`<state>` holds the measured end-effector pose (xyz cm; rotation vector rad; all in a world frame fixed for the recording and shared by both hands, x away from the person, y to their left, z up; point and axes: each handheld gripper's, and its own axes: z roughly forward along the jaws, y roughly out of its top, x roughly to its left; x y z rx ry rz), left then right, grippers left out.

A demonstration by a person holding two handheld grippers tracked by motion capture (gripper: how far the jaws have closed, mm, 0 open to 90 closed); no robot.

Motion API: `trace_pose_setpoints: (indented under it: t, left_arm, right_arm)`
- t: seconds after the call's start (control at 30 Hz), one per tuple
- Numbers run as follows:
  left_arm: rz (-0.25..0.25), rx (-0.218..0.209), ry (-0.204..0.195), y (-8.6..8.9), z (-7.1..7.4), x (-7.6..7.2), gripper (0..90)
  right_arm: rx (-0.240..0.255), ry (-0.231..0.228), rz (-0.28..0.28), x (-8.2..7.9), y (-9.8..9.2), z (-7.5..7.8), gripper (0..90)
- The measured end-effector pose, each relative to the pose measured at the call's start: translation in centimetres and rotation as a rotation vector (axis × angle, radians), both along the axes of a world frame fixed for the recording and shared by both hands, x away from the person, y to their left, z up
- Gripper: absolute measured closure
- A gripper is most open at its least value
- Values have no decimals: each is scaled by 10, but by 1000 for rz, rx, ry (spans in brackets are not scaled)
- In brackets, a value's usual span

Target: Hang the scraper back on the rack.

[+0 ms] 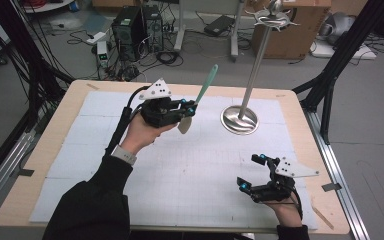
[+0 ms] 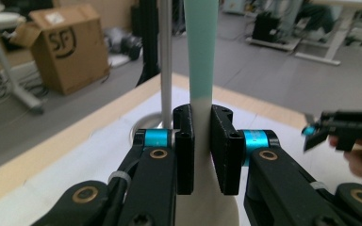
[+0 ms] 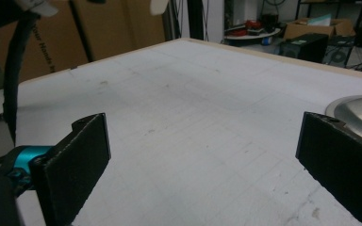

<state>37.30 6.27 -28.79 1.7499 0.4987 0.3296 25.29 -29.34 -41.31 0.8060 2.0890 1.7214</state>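
A spatula [image 1: 206, 85] with a teal handle and a cream blade is held up above the white mat [image 1: 195, 175], handle tilted up and to the right. My left gripper [image 1: 187, 111] is shut on it where blade meets handle. In the left gripper view the jaws pinch the spatula [image 2: 201, 56] from both sides at the gripper's tip [image 2: 201, 141]. My right gripper [image 1: 249, 171] hovers low near the table's front right, open and holding nothing. Its jaws stand wide apart in the right gripper view [image 3: 202, 155].
A metal stand [image 1: 255, 65] with a round steel base [image 1: 239, 120] and hooks on top [image 1: 275, 17] rises at the back right of the mat. Its base [image 3: 358, 110] lies just beyond my right jaw. Boxes, computers and cables sit on the floor behind the table.
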Motion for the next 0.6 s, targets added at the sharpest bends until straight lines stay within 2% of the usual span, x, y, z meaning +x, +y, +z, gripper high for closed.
trace_pose_setpoints:
  t: [0.2,0.37,0.47,0.6]
  left_arm:
    - [-2,5,-21,-9,14,23,804]
    - [-36,-30,-41,-16,25,38,803]
    - [-41,-52,-39,-19,27,48,803]
    - [-34,-37,-40,-24,27,57,803]
  right_arm:
    - [8,0,-2,-2,-3,1,24]
    - [8,4,-1,-1,-4,0,24]
    - [9,6,1,-1,-5,0,24]
    - [16,-2,2,-1,-6,0,24]
